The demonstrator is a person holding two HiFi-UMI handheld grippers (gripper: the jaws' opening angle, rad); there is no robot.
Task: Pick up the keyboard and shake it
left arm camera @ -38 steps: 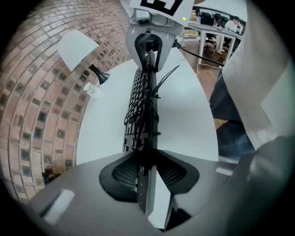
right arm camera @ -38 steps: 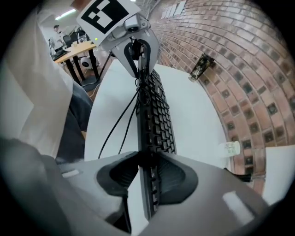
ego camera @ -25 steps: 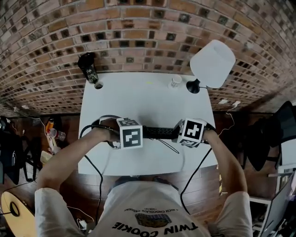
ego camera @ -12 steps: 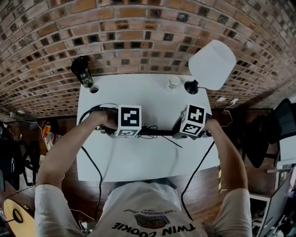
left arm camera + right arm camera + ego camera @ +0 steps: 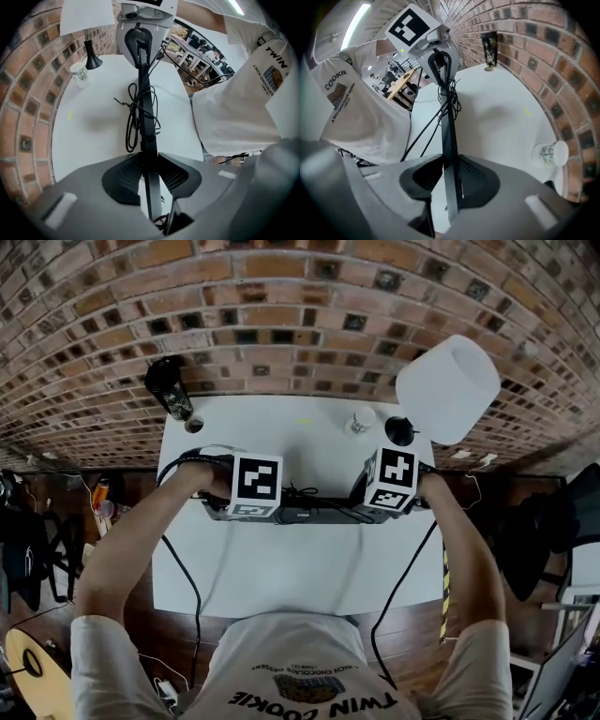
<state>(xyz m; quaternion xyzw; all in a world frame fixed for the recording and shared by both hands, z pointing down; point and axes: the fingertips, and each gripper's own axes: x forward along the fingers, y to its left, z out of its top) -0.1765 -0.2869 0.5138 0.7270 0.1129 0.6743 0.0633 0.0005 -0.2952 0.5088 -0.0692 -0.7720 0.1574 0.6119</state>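
Observation:
The black keyboard (image 5: 309, 514) hangs above the white table (image 5: 300, 568), turned on edge, with its coiled cable (image 5: 133, 117) dangling from it. My left gripper (image 5: 246, 512) clamps its left end and my right gripper (image 5: 380, 508) clamps its right end. In the left gripper view the keyboard (image 5: 146, 112) runs edge-on away from the left gripper (image 5: 150, 180), pads pressed on both faces. The right gripper view shows the same keyboard (image 5: 450, 126) in the right gripper (image 5: 451, 180). Both sets of jaws are closing tighter on it.
A white lamp shade (image 5: 445, 385) on a black base (image 5: 400, 430) stands at the table's back right, beside a small white cup (image 5: 361, 418). A dark bottle (image 5: 169, 387) stands at the back left. A brick wall rises behind. Cables trail off the table's front.
Both grippers have rolled with the keyboard, turning it from keys-up to edge-on. The coiled cable now hangs free beneath it.

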